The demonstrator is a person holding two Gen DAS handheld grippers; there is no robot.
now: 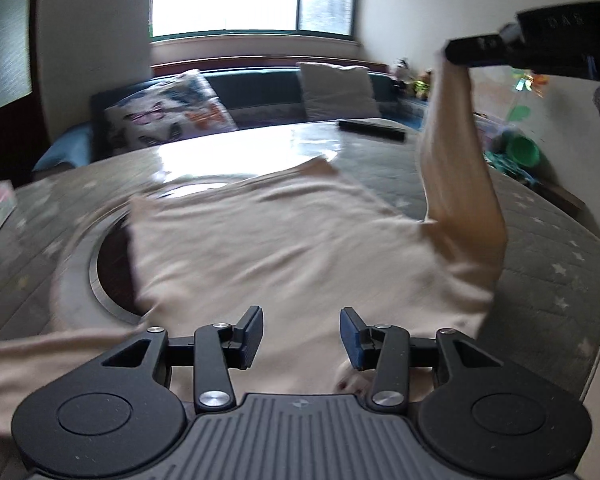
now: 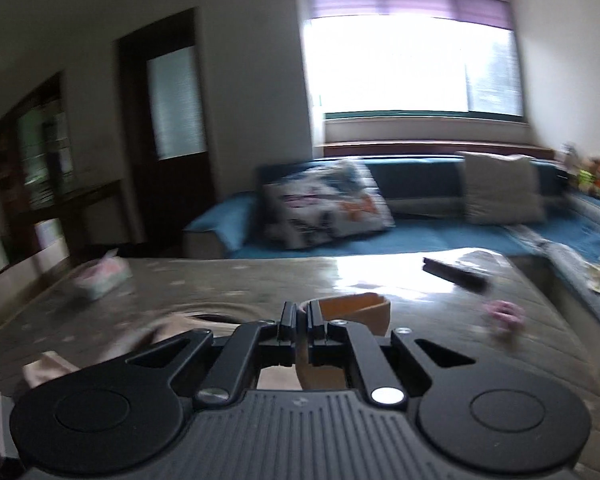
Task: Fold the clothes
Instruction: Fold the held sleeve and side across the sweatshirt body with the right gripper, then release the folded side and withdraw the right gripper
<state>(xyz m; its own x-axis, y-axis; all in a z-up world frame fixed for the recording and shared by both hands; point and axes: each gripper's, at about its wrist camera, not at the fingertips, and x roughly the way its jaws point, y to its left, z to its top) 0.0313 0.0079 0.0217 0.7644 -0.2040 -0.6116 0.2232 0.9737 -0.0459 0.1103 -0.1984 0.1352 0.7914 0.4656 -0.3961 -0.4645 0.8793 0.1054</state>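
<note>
Beige shirt (image 1: pixel 284 240) on table (image 1: pixel 540 240), right gripper (image 2: pixel 302 312) raised with jaws clenched on sleeve (image 1: pixel 456 152), left gripper (image 1: pixel 302 334) jaws released above it.

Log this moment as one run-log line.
task: fold clothes | left gripper: open above shirt | right gripper: shut on sleeve, lifted | shirt body: on table

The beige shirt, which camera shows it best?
The left wrist view: the beige shirt lies spread across the table, one sleeve lifted by the right gripper. The right wrist view shows only the pinched cuff.
</note>
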